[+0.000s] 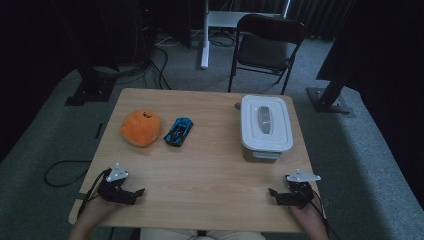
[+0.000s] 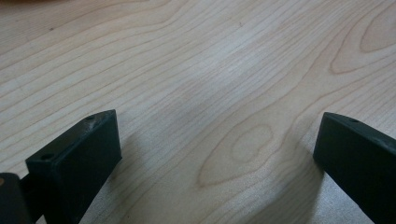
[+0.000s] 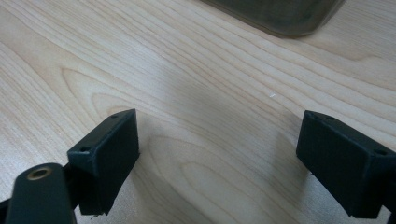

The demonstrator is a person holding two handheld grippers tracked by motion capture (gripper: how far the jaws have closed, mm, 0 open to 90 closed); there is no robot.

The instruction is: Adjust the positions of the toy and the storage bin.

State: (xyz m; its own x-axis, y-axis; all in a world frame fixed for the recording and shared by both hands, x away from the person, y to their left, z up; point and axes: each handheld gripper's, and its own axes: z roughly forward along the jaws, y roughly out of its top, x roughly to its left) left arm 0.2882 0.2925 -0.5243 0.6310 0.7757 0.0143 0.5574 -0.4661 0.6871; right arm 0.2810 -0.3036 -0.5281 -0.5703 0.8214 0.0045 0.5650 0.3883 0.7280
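Note:
An orange plush ball (image 1: 141, 128) lies on the wooden table (image 1: 210, 165) at the left, with a blue toy car (image 1: 178, 132) just to its right. A white lidded box (image 1: 265, 126) stands at the right. My left gripper (image 1: 136, 195) rests near the front left edge, held by a hand, jaws wide apart over bare wood (image 2: 215, 126). My right gripper (image 1: 275, 196) rests near the front right edge, also open, nothing between its jaws (image 3: 219, 135). The box's lower edge (image 3: 280, 16) shows at the top of the right gripper view.
A black folding chair (image 1: 267, 45) and a white stand leg (image 1: 205, 35) are on the grey carpet beyond the table. Dark stand bases (image 1: 332, 100) flank the table's far corners. Cables (image 1: 62, 170) lie on the floor at left.

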